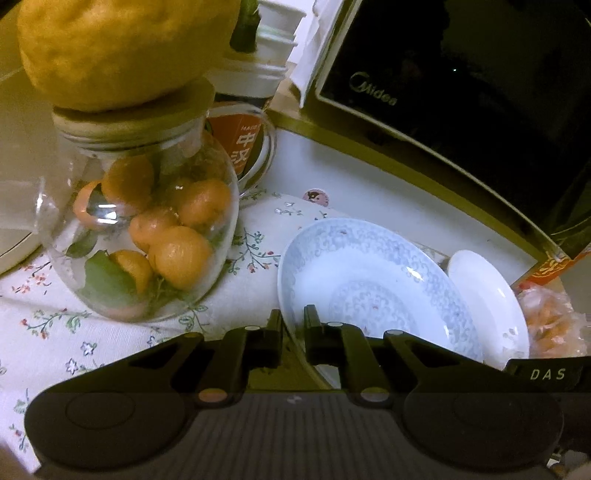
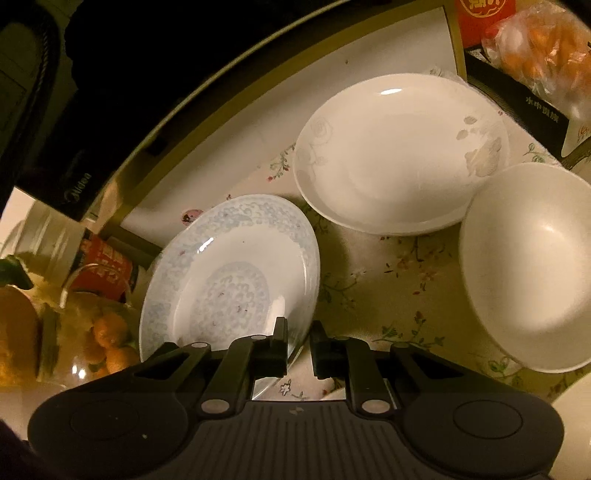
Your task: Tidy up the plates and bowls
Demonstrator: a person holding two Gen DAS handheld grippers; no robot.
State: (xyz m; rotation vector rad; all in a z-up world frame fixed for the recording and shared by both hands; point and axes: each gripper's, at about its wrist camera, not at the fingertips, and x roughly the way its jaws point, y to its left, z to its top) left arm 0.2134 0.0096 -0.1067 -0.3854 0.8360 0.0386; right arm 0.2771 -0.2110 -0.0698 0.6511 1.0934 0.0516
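A blue-patterned plate [image 1: 369, 280] is tilted above the floral tablecloth, held at opposite rims by both grippers. My left gripper [image 1: 293, 325] is shut on its near rim in the left wrist view. My right gripper [image 2: 297, 338] is shut on its right rim, and the blue-patterned plate [image 2: 229, 273] fills the middle left of the right wrist view. A white plate with a faint flower print [image 2: 399, 155] lies beyond it; it also shows in the left wrist view [image 1: 487, 306]. A white bowl [image 2: 532, 266] sits at the right.
A glass jar of small oranges [image 1: 147, 229] with a large yellow fruit [image 1: 122, 48] on its lid stands left. A black microwave [image 1: 461, 92] is behind. A red paper cup [image 1: 247, 144], a bag of oranges [image 2: 543, 51] and a red box [image 2: 484, 18] stand around.
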